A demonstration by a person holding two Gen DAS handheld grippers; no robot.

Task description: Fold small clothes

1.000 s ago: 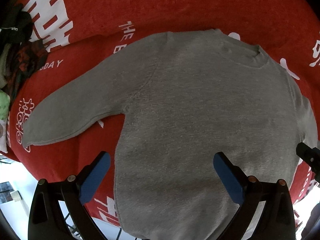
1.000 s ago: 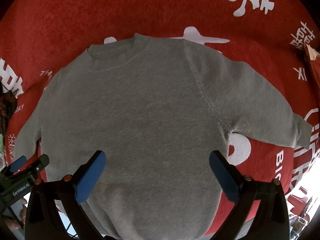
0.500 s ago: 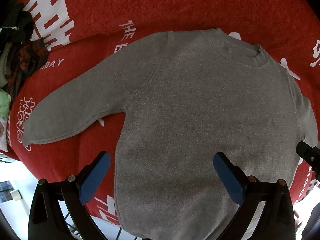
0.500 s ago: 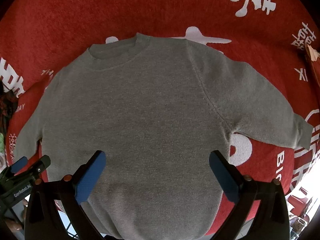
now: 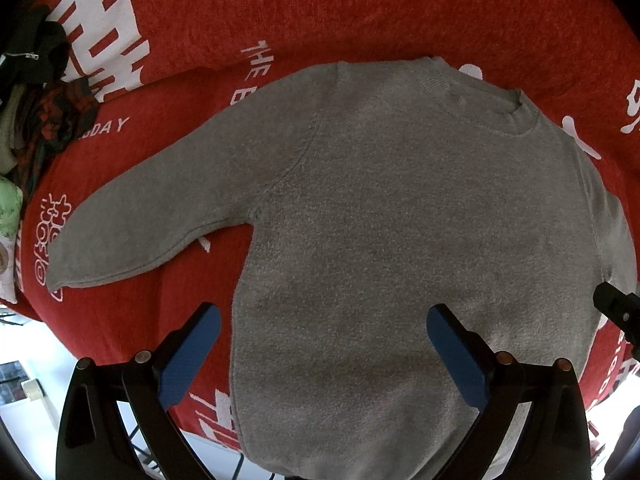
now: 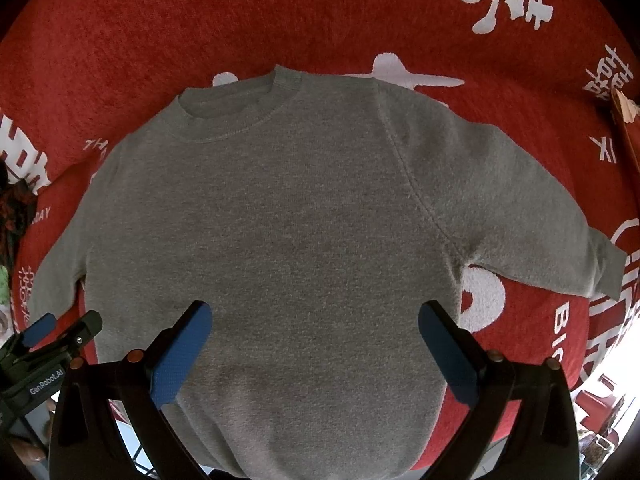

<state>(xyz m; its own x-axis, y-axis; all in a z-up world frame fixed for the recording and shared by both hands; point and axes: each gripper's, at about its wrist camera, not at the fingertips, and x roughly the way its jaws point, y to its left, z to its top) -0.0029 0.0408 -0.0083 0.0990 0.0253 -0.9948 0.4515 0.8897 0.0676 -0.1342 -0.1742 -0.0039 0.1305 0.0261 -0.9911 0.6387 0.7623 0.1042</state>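
Note:
A small grey sweatshirt lies flat and face up on a red cloth, collar away from me, both sleeves spread out to the sides. Its left sleeve reaches toward the cloth's left edge; its right sleeve ends near the right edge. My left gripper hovers open above the lower left part of the body, blue pads wide apart, nothing between them. My right gripper hovers open over the lower middle of the body, also holding nothing. The left gripper shows at the right wrist view's lower left.
The red cloth with white lettering covers the surface. A heap of dark and patterned clothes lies at the far left. The cloth's near edge drops to a bright floor. A wooden object sits at the right edge.
Both views have shifted very slightly toward the sweatshirt. The garment lies as before and both grippers stay open.

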